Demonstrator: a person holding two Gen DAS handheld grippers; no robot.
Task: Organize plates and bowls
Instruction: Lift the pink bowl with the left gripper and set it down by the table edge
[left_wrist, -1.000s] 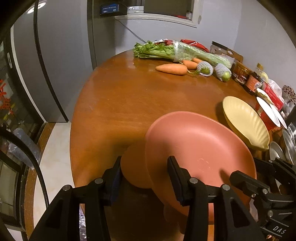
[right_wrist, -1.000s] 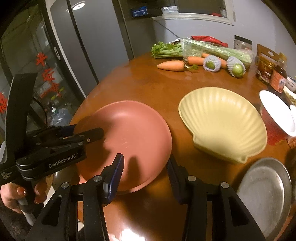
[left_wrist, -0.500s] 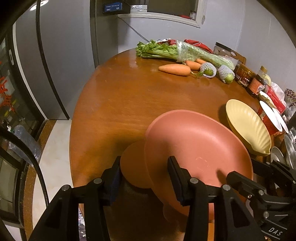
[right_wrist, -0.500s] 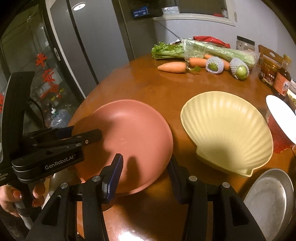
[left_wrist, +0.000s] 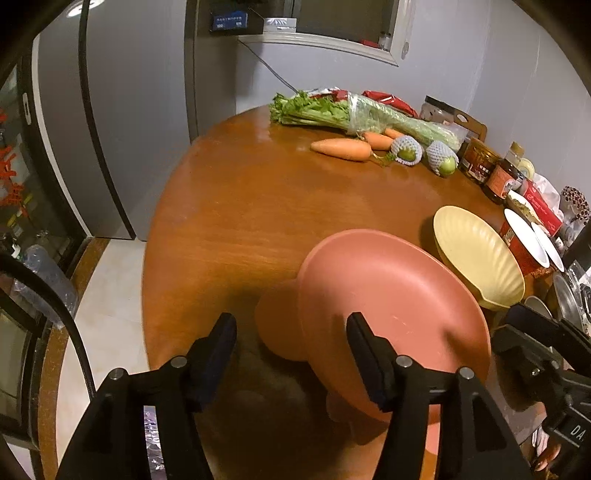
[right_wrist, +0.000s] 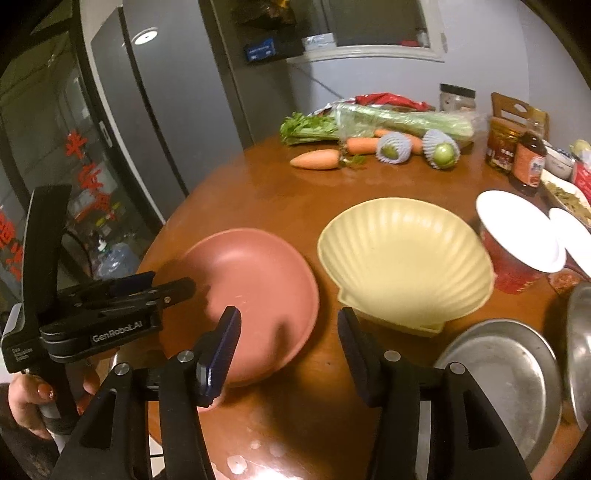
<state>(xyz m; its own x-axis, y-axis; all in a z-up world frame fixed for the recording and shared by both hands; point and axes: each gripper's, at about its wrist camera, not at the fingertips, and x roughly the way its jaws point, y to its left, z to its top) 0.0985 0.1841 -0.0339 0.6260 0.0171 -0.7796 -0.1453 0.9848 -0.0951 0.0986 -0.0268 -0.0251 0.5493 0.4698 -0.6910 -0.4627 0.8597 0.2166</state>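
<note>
A pink plate (left_wrist: 391, 302) lies on the round wooden table (left_wrist: 240, 221), near its front edge; it also shows in the right wrist view (right_wrist: 258, 295). A yellow shell-shaped bowl (right_wrist: 402, 258) sits just right of it, also in the left wrist view (left_wrist: 480, 254). My left gripper (left_wrist: 291, 350) is open, its right finger over the plate's near rim, not gripping it. My right gripper (right_wrist: 288, 339) is open and empty, above the table between the plate and a steel plate (right_wrist: 506, 380). The left gripper (right_wrist: 162, 291) shows at the plate's left edge.
Celery (right_wrist: 369, 122), carrots (right_wrist: 316, 159) and two netted fruits (right_wrist: 393, 149) lie at the table's far side. Jars (right_wrist: 504, 144), a red cup with a white lid (right_wrist: 517, 236) and metal dishes crowd the right edge. A fridge (left_wrist: 92, 122) stands left.
Both grippers have drawn back and risen a little, so the plate and bowl look smaller and farther. The pink plate and yellow bowl have stayed in place. Both grippers stay open.
</note>
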